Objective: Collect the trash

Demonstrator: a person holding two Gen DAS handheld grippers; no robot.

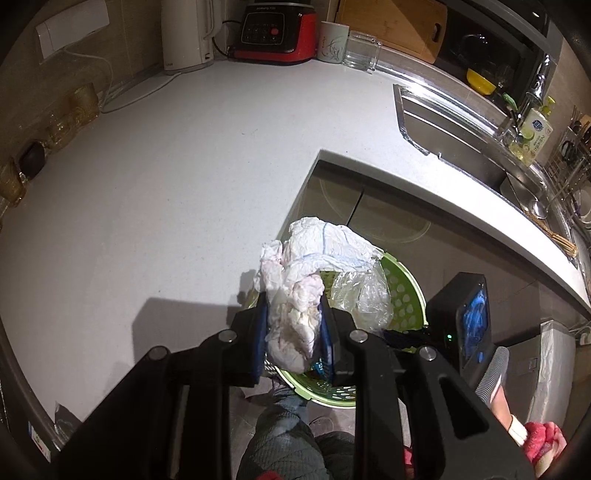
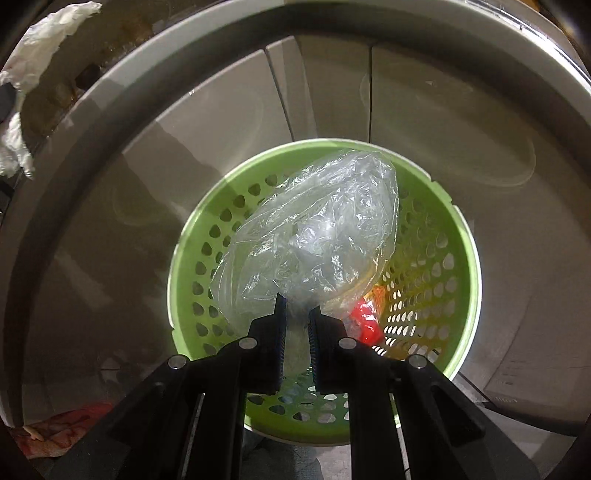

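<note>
The red and black appliance (image 1: 275, 35) at the top of the left wrist view carries white lettering too small to read, and the label on the yellow-green soap bottle (image 1: 535, 133) at the right edge is just as illegible. The left gripper (image 1: 293, 325) clamps crumpled white tissue (image 1: 295, 314) over the white counter (image 1: 166, 184) edge (a green perforated basket (image 2: 458, 236) sits below). The right gripper (image 2: 295, 325) pinches a clear plastic bag (image 2: 314, 236) over that basket.

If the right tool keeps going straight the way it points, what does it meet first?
Probably the inside of the green basket. The right tool is shut on a clear plastic bag that hangs ahead of it over the basket's mouth, so the bag would reach the red scrap at the bottom first. Depth is unclear.
</note>
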